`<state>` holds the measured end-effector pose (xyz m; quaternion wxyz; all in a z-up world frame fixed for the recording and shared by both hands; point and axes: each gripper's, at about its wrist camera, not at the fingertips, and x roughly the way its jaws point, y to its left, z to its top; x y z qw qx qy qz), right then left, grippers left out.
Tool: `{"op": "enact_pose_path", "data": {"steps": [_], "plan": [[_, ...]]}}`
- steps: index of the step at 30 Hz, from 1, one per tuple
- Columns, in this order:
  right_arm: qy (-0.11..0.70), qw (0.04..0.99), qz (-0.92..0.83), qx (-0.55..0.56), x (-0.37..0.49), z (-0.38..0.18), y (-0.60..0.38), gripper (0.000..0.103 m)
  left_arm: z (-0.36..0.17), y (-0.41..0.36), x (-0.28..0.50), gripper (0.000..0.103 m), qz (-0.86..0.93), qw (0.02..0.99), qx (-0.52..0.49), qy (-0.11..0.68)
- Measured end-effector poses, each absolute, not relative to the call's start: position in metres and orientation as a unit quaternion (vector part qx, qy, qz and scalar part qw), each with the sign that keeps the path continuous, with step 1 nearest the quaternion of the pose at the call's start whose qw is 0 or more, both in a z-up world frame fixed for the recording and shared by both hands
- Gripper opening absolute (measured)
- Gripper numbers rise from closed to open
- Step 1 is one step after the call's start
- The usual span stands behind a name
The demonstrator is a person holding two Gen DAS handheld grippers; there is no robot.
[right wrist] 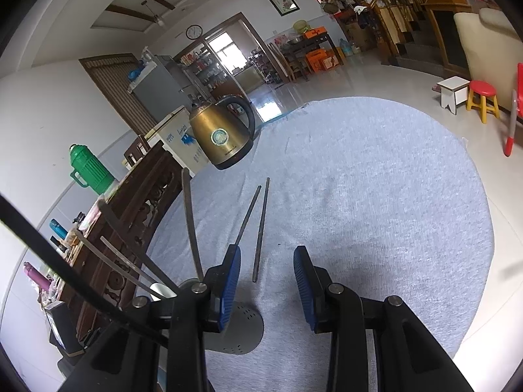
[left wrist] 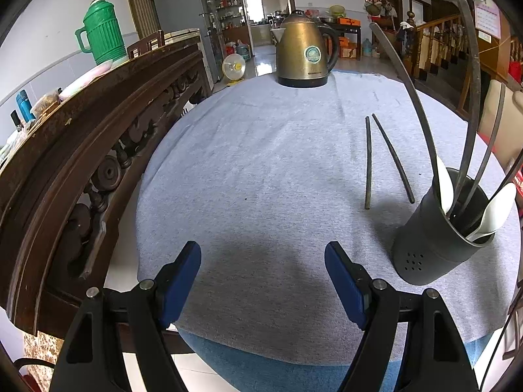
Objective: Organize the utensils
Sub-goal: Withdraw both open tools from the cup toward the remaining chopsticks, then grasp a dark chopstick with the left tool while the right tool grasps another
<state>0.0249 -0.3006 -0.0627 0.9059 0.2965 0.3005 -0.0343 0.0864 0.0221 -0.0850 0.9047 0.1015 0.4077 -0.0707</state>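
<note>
Blue-padded left fingers (left wrist: 263,281) wide, right fingers (right wrist: 266,281) narrower; empty.

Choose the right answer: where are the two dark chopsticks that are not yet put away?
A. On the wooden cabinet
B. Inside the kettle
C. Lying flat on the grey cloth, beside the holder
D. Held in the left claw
C: the two chopsticks lie flat on the grey cloth, a little apart from the dark holder, which already has white spoons and other chopsticks in it.
</note>
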Motion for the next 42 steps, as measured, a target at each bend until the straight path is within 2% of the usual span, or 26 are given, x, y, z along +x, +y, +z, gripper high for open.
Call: {"op": "enact_pose_path", "data": {"steps": [24,34,42], "plan": [[0.334,0.889,-0.041,0.311,0.057,-0.092,-0.309,0.036,-0.098,0.026,0.129,0.079,-0.057,0.893,0.122,0.429],[0.344,0.879,-0.049,0.326,0.078,-0.107,-0.321,0.036,-0.104,0.008,0.183,0.079,-0.093,0.881,0.147,0.44],[0.353,0.871,-0.057,0.336,0.087,-0.122,-0.337,0.036,-0.113,-0.05,0.252,0.079,-0.185,0.852,0.144,0.468]]}}
